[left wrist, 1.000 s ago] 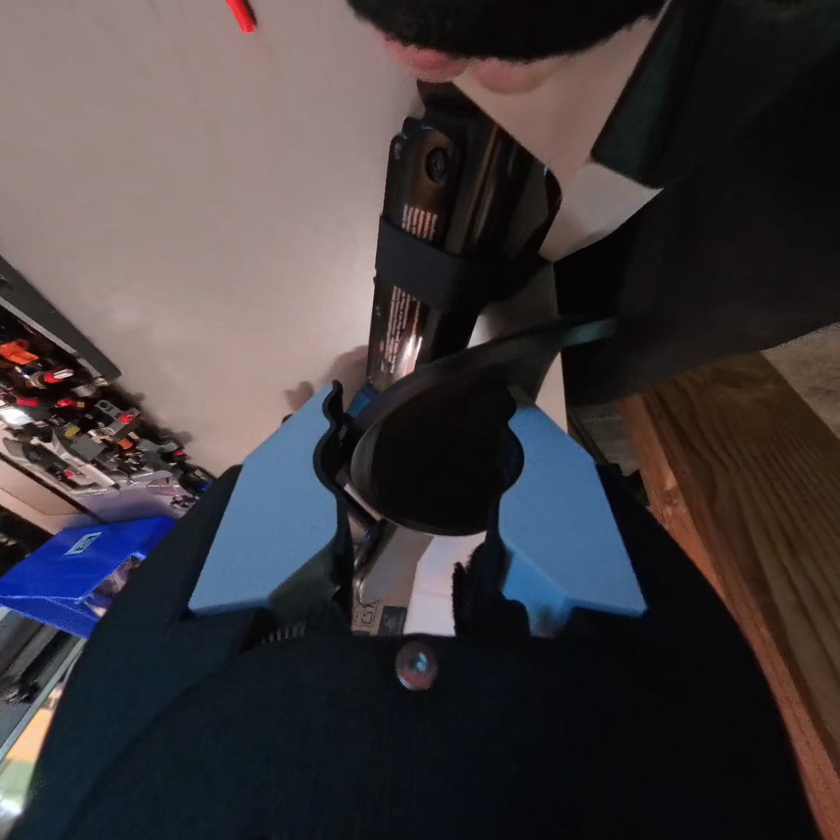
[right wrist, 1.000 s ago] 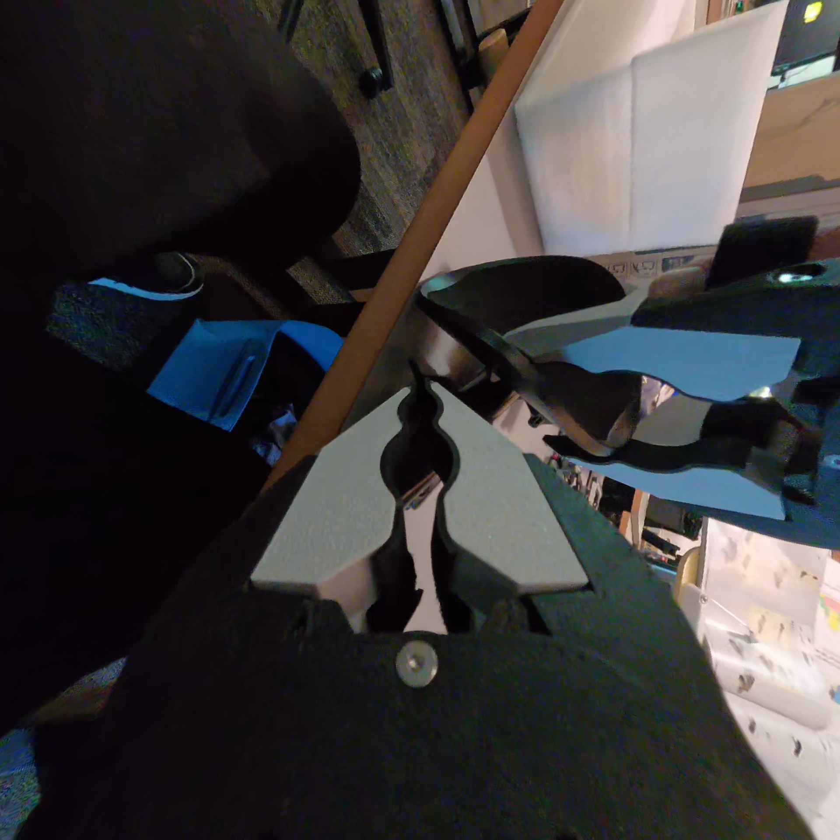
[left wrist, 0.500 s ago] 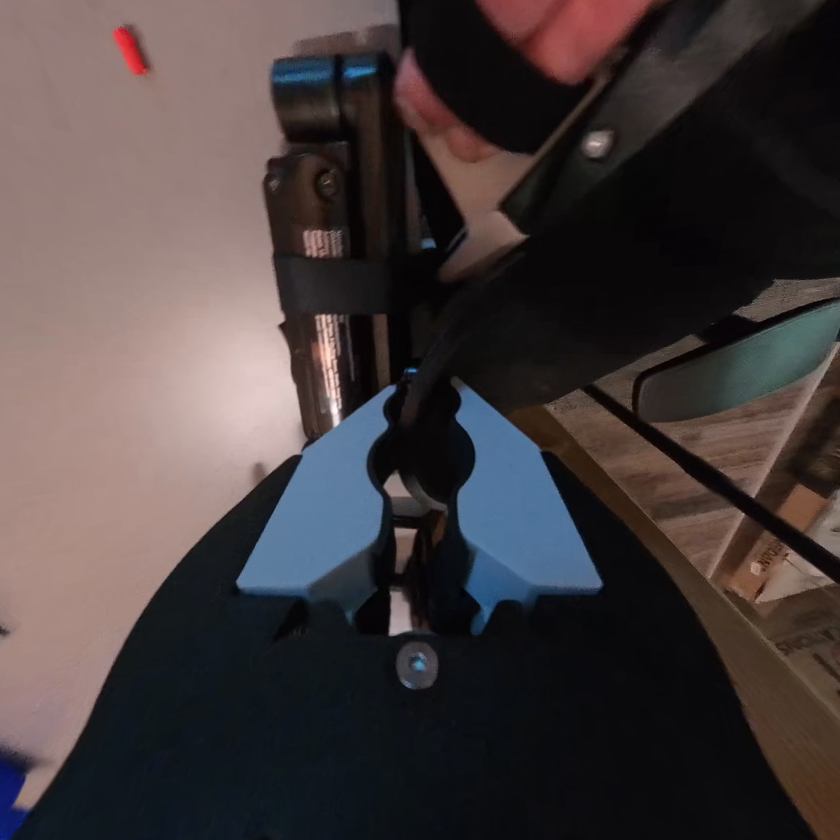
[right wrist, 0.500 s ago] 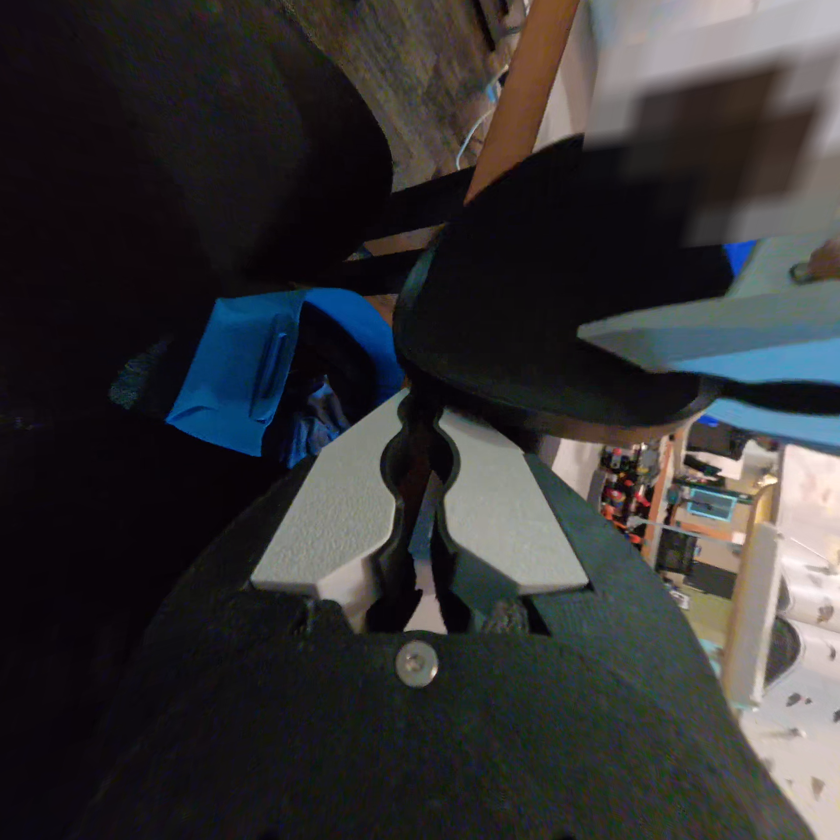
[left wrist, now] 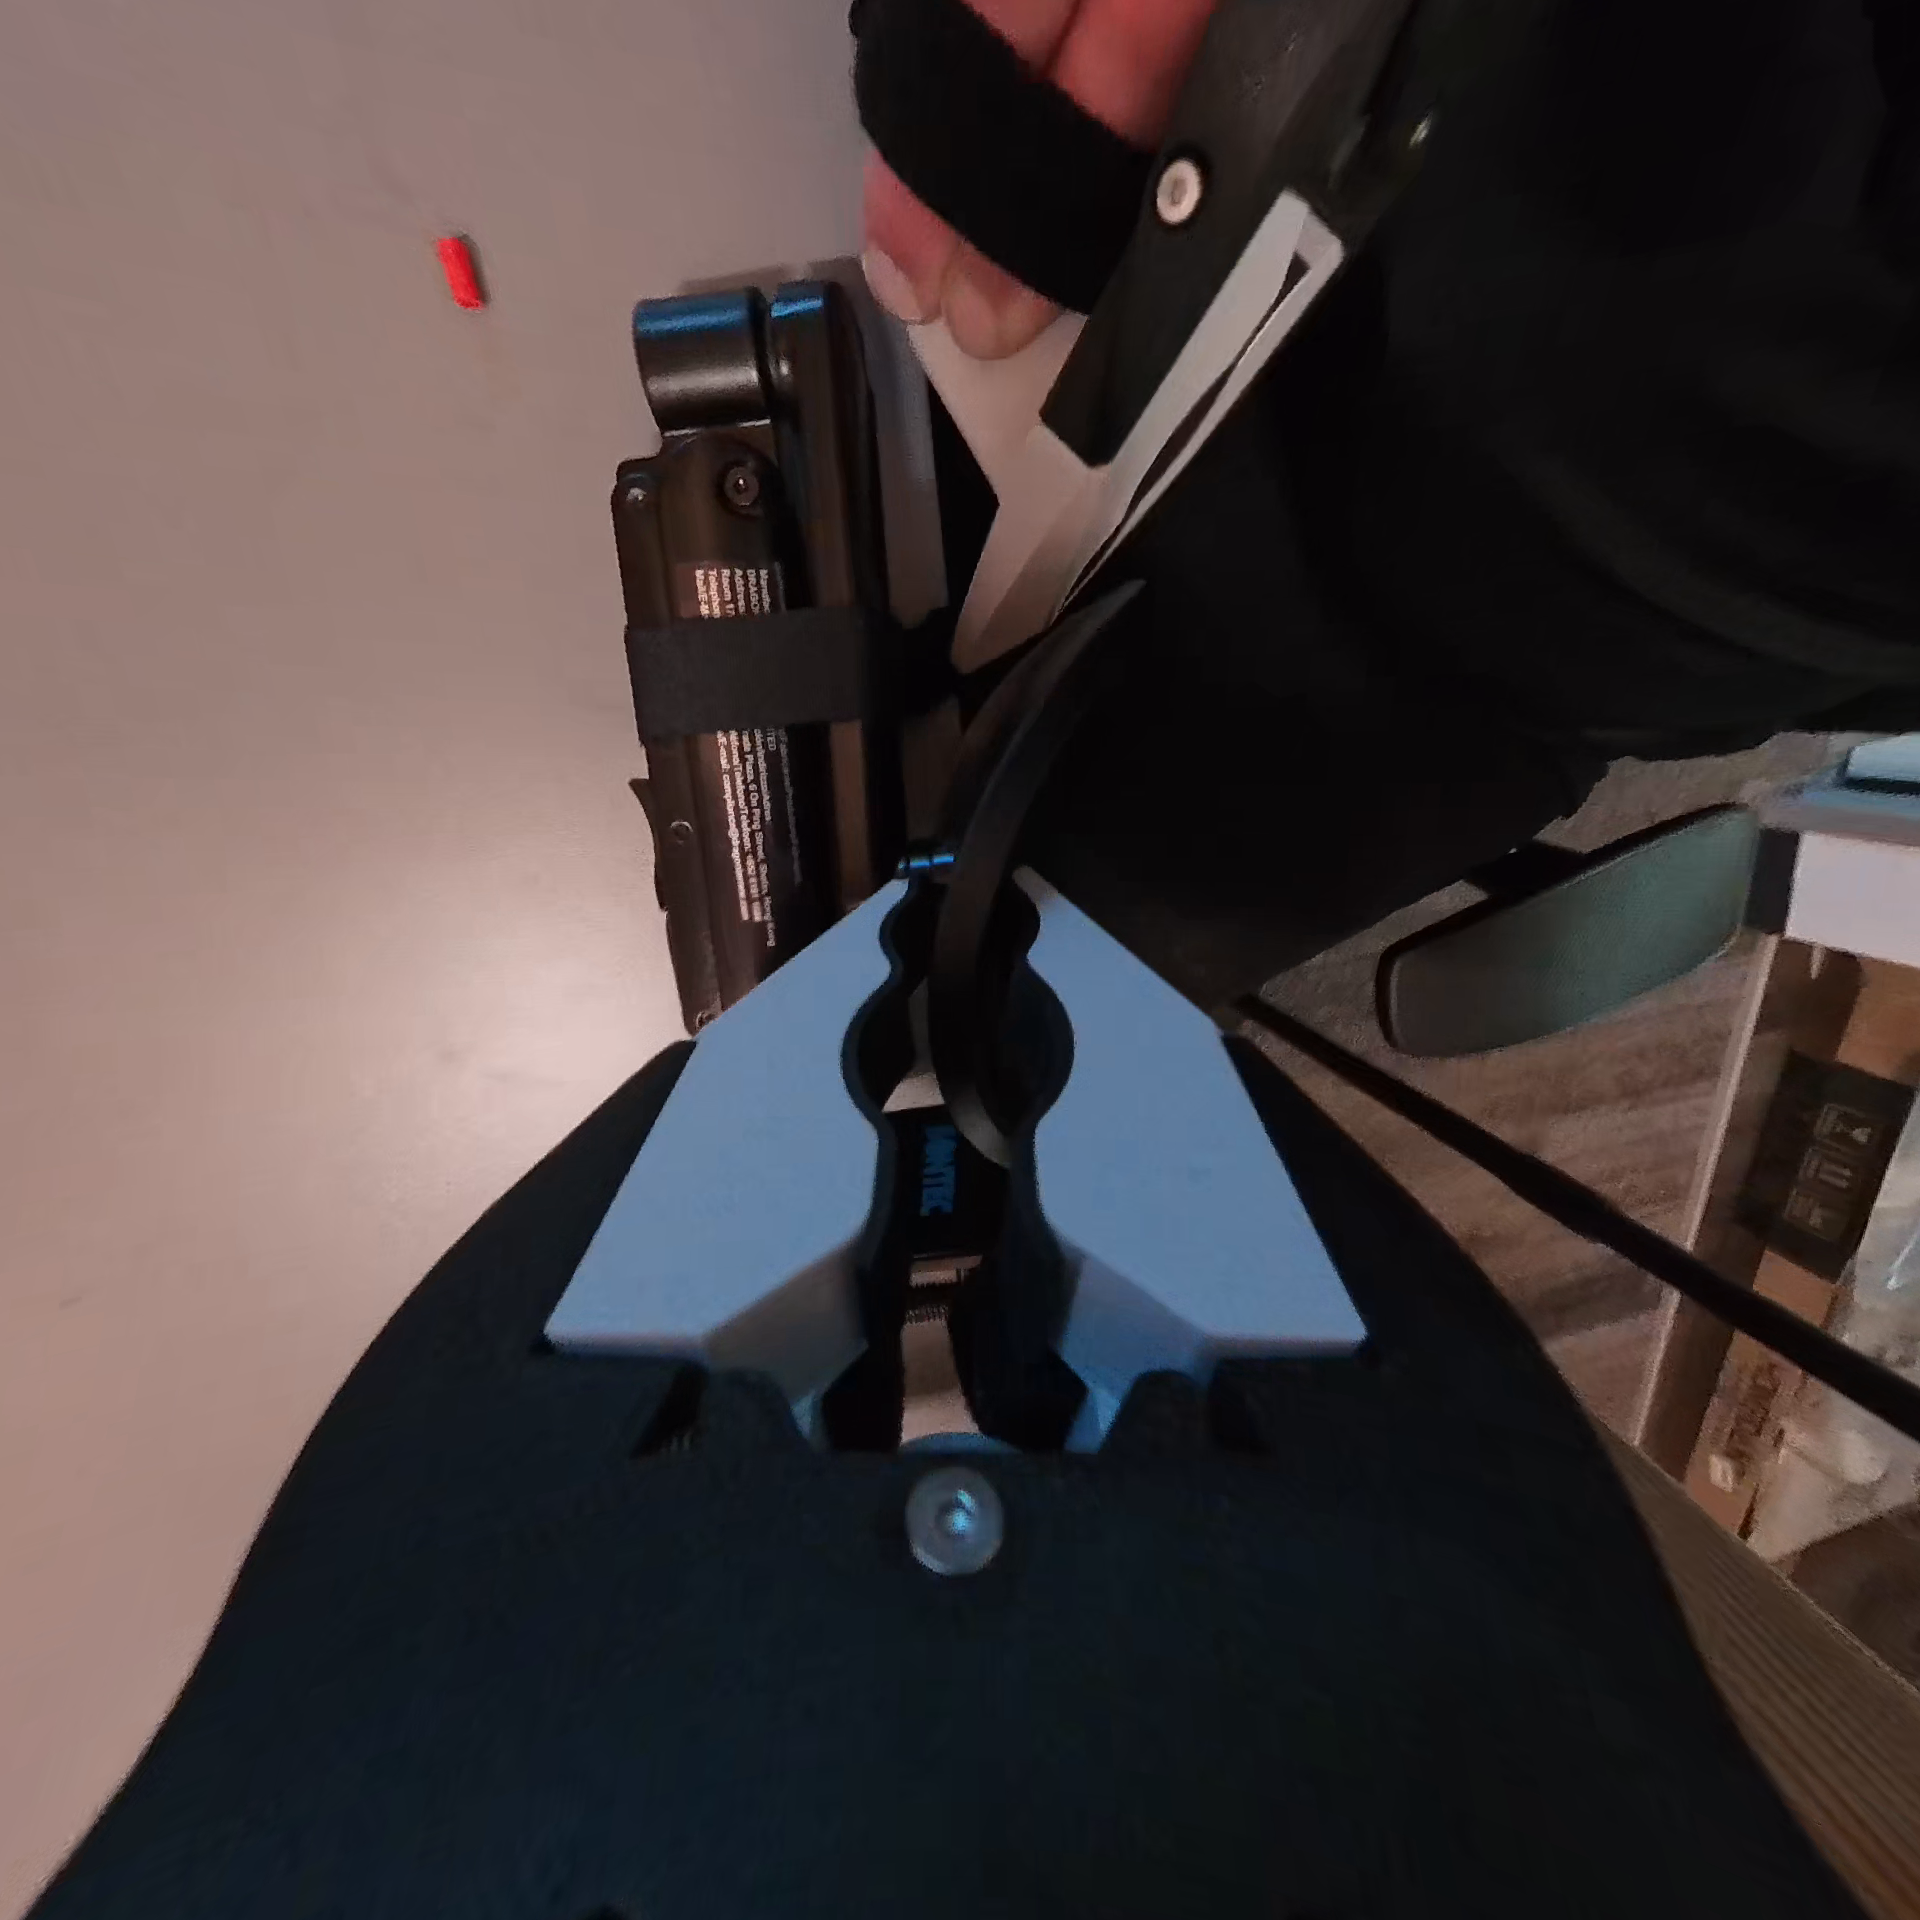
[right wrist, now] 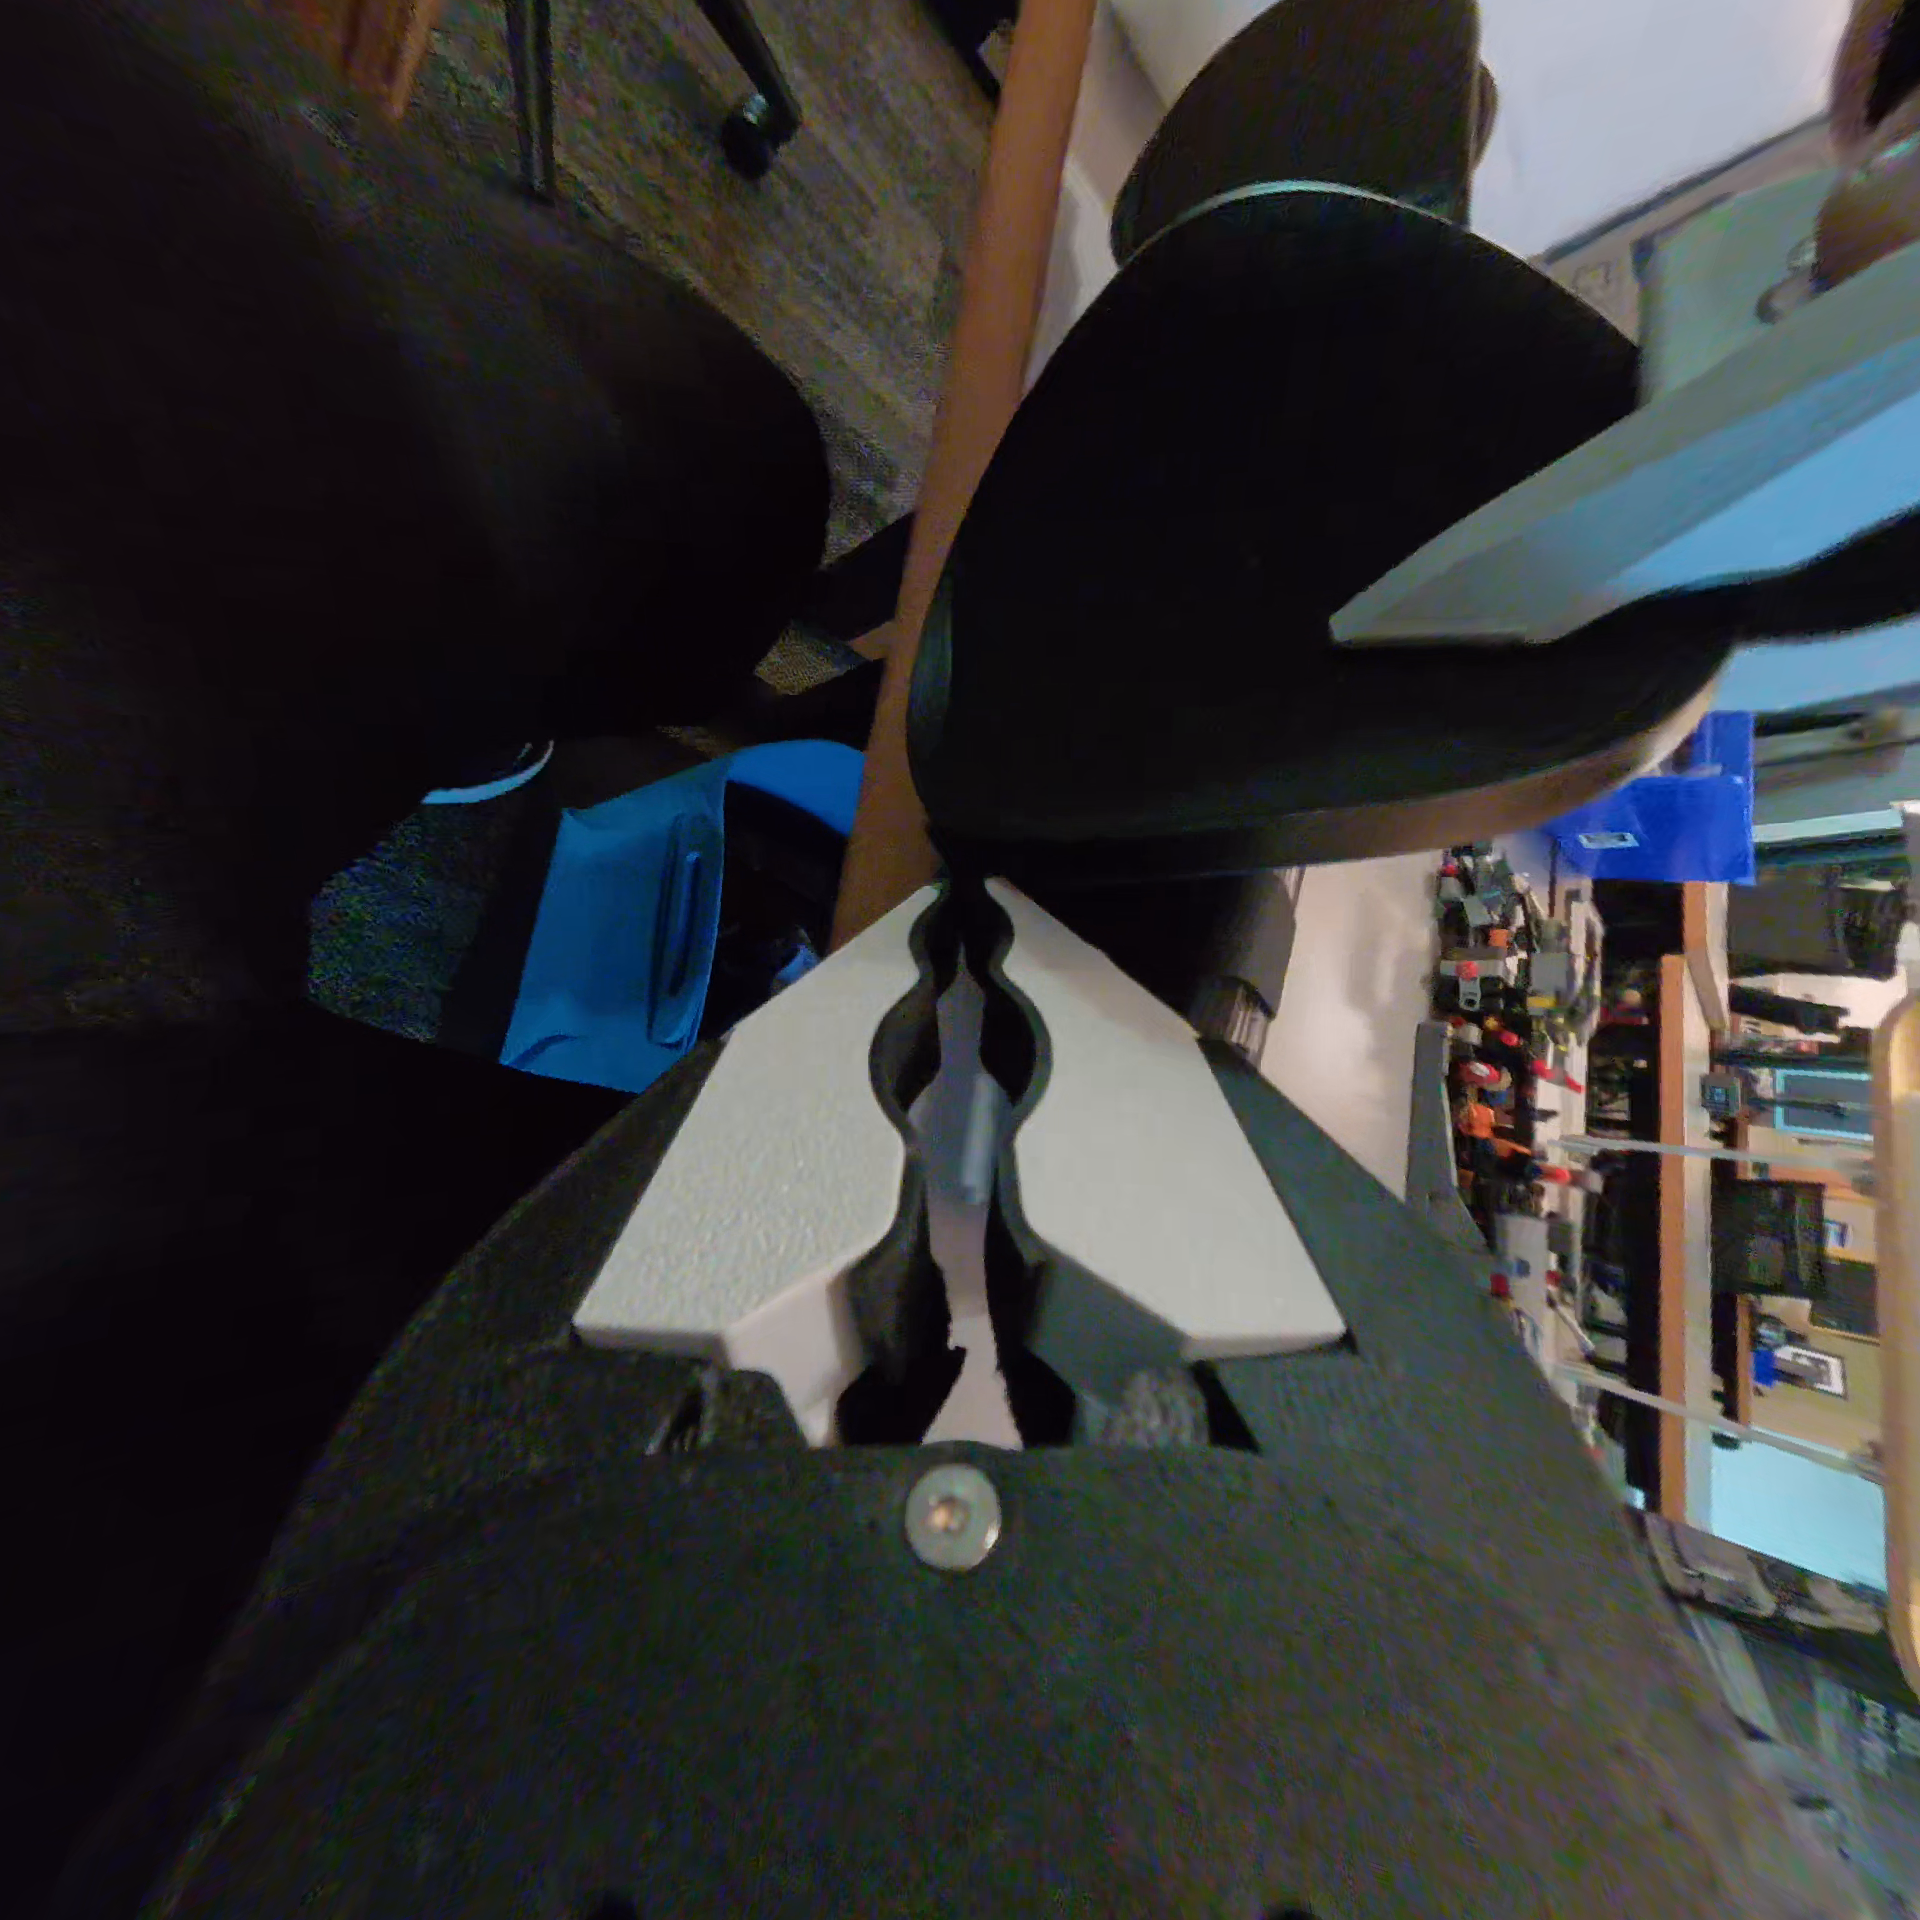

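A thin black curved disc (right wrist: 1247,540) is held between both grippers. My right gripper (right wrist: 961,894), with white fingers, is shut on the disc's near edge. My left gripper (left wrist: 961,894), with pale blue fingers, is shut on the disc (left wrist: 971,997), which I see edge-on as a narrow black band between the jaws. In the right wrist view a blue finger (right wrist: 1662,499) of the left gripper lies across the disc's far side. In the left wrist view the right gripper's white finger (left wrist: 1039,540) and a person's hand (left wrist: 966,281) are just above.
A black folded device (left wrist: 748,623) with a strap lies on the white table (left wrist: 260,727), with a small red piece (left wrist: 459,272) farther off. The table's wooden edge (right wrist: 997,416), a blue bag (right wrist: 623,914), a chair seat (left wrist: 1558,935) and a shelf of small parts (right wrist: 1496,1039) surround us.
The left gripper went from wide around the disc's bowl to shut on its thin edge. The right gripper, empty before, closed on the disc's edge, and the disc turned to face the right wrist view.
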`<state>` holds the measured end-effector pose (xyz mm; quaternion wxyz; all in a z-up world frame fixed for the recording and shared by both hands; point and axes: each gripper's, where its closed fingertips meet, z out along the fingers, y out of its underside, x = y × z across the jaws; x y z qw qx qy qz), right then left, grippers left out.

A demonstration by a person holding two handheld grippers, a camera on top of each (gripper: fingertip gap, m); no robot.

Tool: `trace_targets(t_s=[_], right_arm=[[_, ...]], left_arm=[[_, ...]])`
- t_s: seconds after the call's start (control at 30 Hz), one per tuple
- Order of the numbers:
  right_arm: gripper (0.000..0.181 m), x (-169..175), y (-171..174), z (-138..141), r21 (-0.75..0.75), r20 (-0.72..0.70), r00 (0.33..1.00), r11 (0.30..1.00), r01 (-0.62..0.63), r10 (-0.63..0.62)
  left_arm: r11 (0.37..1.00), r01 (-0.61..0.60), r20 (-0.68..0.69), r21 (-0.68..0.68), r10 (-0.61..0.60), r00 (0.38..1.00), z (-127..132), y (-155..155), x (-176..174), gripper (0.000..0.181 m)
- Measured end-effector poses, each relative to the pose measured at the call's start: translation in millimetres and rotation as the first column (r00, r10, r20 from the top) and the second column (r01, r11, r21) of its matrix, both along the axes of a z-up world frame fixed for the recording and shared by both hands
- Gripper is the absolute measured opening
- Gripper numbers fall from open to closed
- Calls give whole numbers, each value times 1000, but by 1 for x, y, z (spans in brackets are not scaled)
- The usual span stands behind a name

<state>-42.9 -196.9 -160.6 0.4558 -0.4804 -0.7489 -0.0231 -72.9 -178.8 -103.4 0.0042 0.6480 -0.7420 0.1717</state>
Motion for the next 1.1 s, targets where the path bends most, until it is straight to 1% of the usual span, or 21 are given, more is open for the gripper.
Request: trace_targets(t_s=[0.07, 0.13, 0.2, 0.3, 0.37, 0.43, 0.5, 0.53, 0.67, 0.77, 0.83, 0.9, 0.93, 1.0, 1.07, 1.1], right_arm=[[0, 4, 4, 7, -16, -12, 1000, 1000, 7, -7], [0, 7, 10, 11, 7, -7, 1000, 1000, 9, -9], [0, 8, 19, 8, 23, -3, 1000, 1000, 15, -15], [0, 10, 25, 5, 6, -14, 1000, 1000, 15, -15], [0, 14, 32, 6, -27, -39, 999, 999, 34, -35], [0, 19, 44, 7, -27, -52, 997, 998, 58, -59], [0, 21, 52, 11, -18, -73, 994, 996, 82, -83], [0, 22, 56, 11, 31, -61, 994, 995, 91, -89], [0, 26, 65, 12, 71, -80, 992, 992, 106, -100], [0, 33, 74, 15, 47, -74, 990, 991, 124, -120], [0, 37, 79, 18, 24, -84, 986, 989, 145, -142], [0, 42, 87, 25, 23, -99, 983, 988, 156, -153], [0, 44, 91, 28, 1, -113, 980, 987, 162, -161], [0, 48, 97, 33, 6, -114, 980, 986, 165, -163], [0, 50, 100, 33, -26, -119, 978, 985, 169, -171], [0, 51, 102, 32, -14, -110, 979, 985, 169, -170]], left_arm=[[999, -27, 47, -40, 29, 998, 7, 6, 2, 9], [997, -44, 81, -70, 49, 995, 13, 11, 4, 9], [995, -60, 113, -85, 70, 991, 18, 19, 6, 9], [988, -87, 166, -130, 108, 980, 26, 29, 14, 9], [982, -96, 192, -160, 127, 973, 31, 34, 16, 8], [977, -115, 227, -180, 155, 962, 35, 40, 17, 8], [968, -136, 276, -209, 192, 942, 40, 46, 20, 8], [962, -152, 298, -226, 217, 930, 42, 50, 21, 9], [959, -162, 336, -231, 235, 912, 50, 56, 19, 8], [945, -175, 406, -276, 280, 870, 59, 58, 20, 9], [954, -175, 434, -244, 269, 860, 65, 62, 18, 9], [948, -173, 483, -266, 287, 827, 70, 61, 18, 9], [951, -176, 500, -253, 284, 818, 71, 60, 18, 9], [951, -171, 540, -256, 288, 791, 75, 59, 17, 6], [953, -176, 561, -248, 289, 775, 76, 61, 20, 6], [953, -178, 563, -244, 288, 774, 75, 62, 21, 6]])
